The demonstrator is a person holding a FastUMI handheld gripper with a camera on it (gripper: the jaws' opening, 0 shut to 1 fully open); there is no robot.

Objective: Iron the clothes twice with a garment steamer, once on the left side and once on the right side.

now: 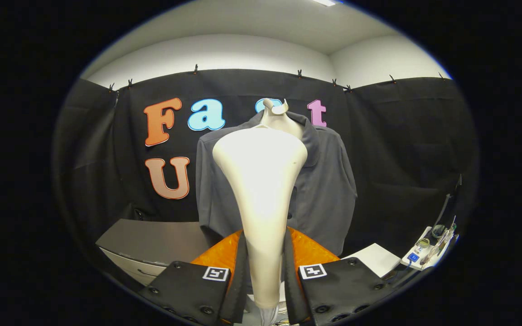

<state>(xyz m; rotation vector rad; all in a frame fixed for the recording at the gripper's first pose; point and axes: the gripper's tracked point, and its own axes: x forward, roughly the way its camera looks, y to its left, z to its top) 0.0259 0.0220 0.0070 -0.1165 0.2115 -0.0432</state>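
Note:
A cream-white garment steamer [261, 190] stands upright between my fingers, its narrow handle pinched by both and its wide head rising above them. My gripper [264, 276] is shut on that handle. Beyond the steamer, a dark grey collared shirt [324, 181] hangs on a pale mannequin torso [275, 108] against the black cloth wall. The steamer head hides the middle of the shirt's front and sits apart from the fabric, nearer to me.
A grey cabinet top [152, 240] lies low to the left of the shirt. A white surface [376, 258] and a white device with cables [428, 251] sit to the right. An orange quilted object [308, 249] shows just behind my fingers.

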